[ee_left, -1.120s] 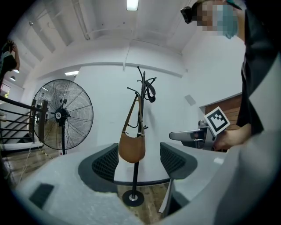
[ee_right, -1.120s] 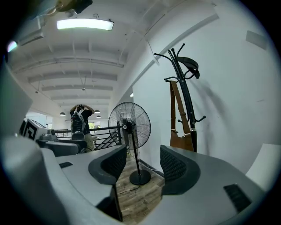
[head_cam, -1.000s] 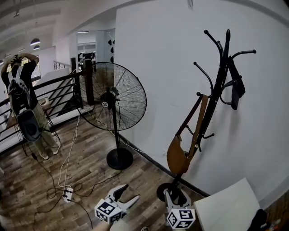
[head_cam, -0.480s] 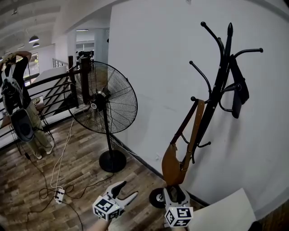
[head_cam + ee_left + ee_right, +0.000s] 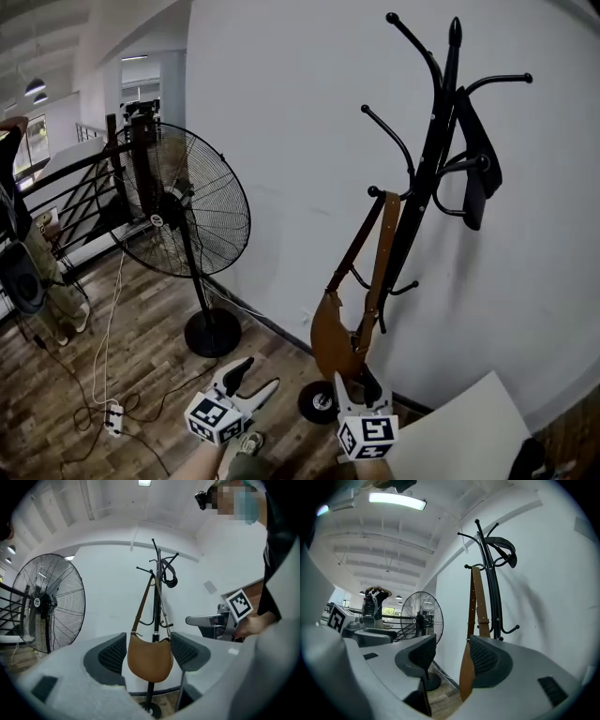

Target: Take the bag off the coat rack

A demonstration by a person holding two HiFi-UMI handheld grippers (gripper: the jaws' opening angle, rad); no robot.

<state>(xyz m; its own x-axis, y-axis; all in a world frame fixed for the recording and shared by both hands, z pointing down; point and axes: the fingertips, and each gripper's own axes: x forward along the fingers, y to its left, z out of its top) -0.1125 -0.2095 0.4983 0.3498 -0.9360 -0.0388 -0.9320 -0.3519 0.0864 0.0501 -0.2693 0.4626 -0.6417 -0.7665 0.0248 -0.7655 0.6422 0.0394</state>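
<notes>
A brown leather bag (image 5: 333, 342) hangs by its long strap (image 5: 380, 253) from a hook of the black coat rack (image 5: 427, 159) against the white wall. My right gripper (image 5: 356, 386) sits just under the bag's bottom. In the right gripper view its jaws are closing, with the bag's edge (image 5: 465, 677) in the gap next to the right pad; the pads do not press on it. My left gripper (image 5: 255, 377) is open and holds nothing, a little to the left. The left gripper view shows the bag (image 5: 150, 658) farther off between its jaws.
A black pouch (image 5: 478, 169) hangs on the rack's upper right arm. A tall pedestal fan (image 5: 183, 216) stands on the wood floor to the left, with cables and a power strip (image 5: 112, 419) nearby. A white board (image 5: 459, 436) lies at the lower right. A person (image 5: 28, 272) stands far left by a railing.
Both grippers and the head camera have come closer to the rack. The right gripper now reaches the bag's bottom, and the fan has slid left in the view.
</notes>
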